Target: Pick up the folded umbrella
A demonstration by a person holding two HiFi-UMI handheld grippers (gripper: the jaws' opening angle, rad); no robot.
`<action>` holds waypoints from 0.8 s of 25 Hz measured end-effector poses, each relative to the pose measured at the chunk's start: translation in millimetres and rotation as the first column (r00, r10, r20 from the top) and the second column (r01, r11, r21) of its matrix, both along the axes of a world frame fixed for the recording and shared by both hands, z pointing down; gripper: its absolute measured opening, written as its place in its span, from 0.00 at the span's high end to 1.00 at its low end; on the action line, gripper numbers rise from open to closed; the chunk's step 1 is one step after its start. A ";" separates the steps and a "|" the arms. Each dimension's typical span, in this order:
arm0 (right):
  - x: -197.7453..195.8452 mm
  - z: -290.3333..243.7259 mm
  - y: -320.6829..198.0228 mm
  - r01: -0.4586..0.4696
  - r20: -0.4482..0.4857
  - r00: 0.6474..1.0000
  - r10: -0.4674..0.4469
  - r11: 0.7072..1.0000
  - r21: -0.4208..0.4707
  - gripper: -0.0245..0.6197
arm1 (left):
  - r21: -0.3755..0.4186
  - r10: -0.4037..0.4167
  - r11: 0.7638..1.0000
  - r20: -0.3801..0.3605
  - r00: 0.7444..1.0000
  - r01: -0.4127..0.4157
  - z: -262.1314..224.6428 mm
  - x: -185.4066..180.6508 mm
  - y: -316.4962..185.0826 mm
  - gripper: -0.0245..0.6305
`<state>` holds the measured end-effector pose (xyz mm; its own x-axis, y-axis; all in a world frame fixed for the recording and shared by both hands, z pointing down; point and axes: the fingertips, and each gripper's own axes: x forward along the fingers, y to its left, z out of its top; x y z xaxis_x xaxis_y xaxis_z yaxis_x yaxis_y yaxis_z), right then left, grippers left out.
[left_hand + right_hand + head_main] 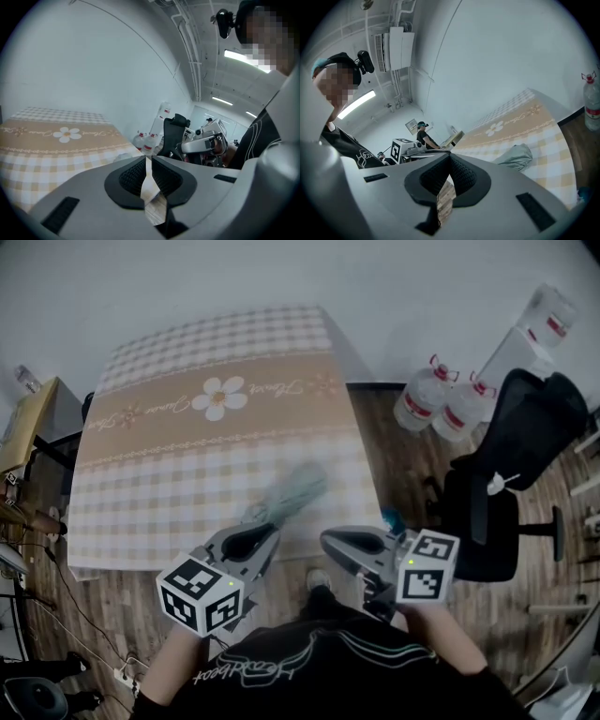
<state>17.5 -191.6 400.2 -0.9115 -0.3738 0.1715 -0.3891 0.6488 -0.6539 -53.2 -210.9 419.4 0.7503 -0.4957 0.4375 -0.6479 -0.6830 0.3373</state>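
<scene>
Left gripper (270, 535) and right gripper (328, 540) both closed tight, nothing held; folded umbrella (295, 493) laid diagonally just ahead, near end probably closer to left.

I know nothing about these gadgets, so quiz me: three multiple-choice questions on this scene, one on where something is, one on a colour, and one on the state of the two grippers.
1. Where does the umbrella lie?
A. in a basket
B. on the table, near its front edge
C. on a shelf

2. What colour are the petals of the flower on the table?
A. red
B. blue
C. white

3. How do the left gripper and the right gripper stand?
A. both shut and empty
B. both wide open
C. both shut on the umbrella

Answers:
1 B: the head view shows it lying on the table just ahead of both grippers.
2 C: the petals are white round a yellow centre.
3 A: in each gripper view the jaws meet with nothing between them.
</scene>
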 end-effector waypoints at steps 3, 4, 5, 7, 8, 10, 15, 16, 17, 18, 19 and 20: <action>5.5 6.8 -15.3 0.002 0.002 1.000 -0.002 1.000 -0.019 0.95 | -0.006 -0.010 1.000 0.006 1.000 0.010 6.3 1.2 -15.7 0.85; 6.8 9.1 -20.5 0.003 0.003 1.000 -0.003 1.000 -0.025 0.95 | -0.010 -0.009 1.000 0.007 1.000 0.009 9.0 1.9 -19.9 0.83; 7.8 11.2 -25.7 0.004 0.004 1.000 -0.004 1.000 -0.031 0.95 | -0.013 -0.007 1.000 0.012 1.000 0.007 12.0 2.2 -23.7 0.80; 9.7 15.2 -34.6 0.007 0.007 1.000 -0.007 0.999 -0.042 0.95 | -0.017 0.006 1.000 0.036 0.999 -0.005 19.8 2.9 -29.8 0.75; 11.1 17.2 -38.5 0.008 0.007 1.000 -0.007 0.999 -0.048 0.95 | -0.018 0.014 1.000 0.052 0.999 -0.013 24.4 3.5 -32.5 0.72; 14.3 21.6 -46.0 0.007 0.006 1.000 -0.007 0.998 -0.059 0.95 | -0.020 0.027 0.999 0.084 0.996 -0.025 33.6 4.2 -38.8 0.65; 20.8 35.8 -63.2 0.003 0.009 1.000 -0.002 0.995 -0.095 0.95 | -0.039 0.038 0.999 0.160 0.986 -0.032 62.0 1.6 -56.4 0.53; 22.0 38.9 -65.9 0.002 0.010 1.000 -0.001 0.995 -0.104 0.95 | -0.046 0.045 0.998 0.180 0.983 -0.038 69.4 0.8 -58.9 0.51; 23.1 42.1 -68.4 0.001 0.010 1.000 0.000 0.994 -0.114 0.95 | -0.054 0.053 0.998 0.203 0.978 -0.043 77.4 -0.3 -61.1 0.51; 24.3 45.2 -70.8 0.000 0.010 1.000 0.001 0.992 -0.122 0.95 | -0.060 0.061 0.997 0.230 0.971 -0.048 86.1 -1.8 -63.1 0.50; 25.5 48.4 -73.4 -0.001 0.010 1.000 0.002 0.991 -0.130 0.95 | -0.063 0.070 0.996 0.264 0.962 -0.056 95.3 -3.7 -64.9 0.50; 26.7 51.5 -76.2 -0.002 0.009 1.000 0.003 0.991 -0.137 0.95 | -0.063 0.082 0.996 0.302 0.950 -0.066 104.8 -5.9 -66.4 0.50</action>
<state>44.2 -267.8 451.8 -0.9122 -0.3498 0.2132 -0.3845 0.5516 -0.7402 -59.1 -277.3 524.2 0.6114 -0.4150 0.6738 -0.6737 -0.7196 0.1681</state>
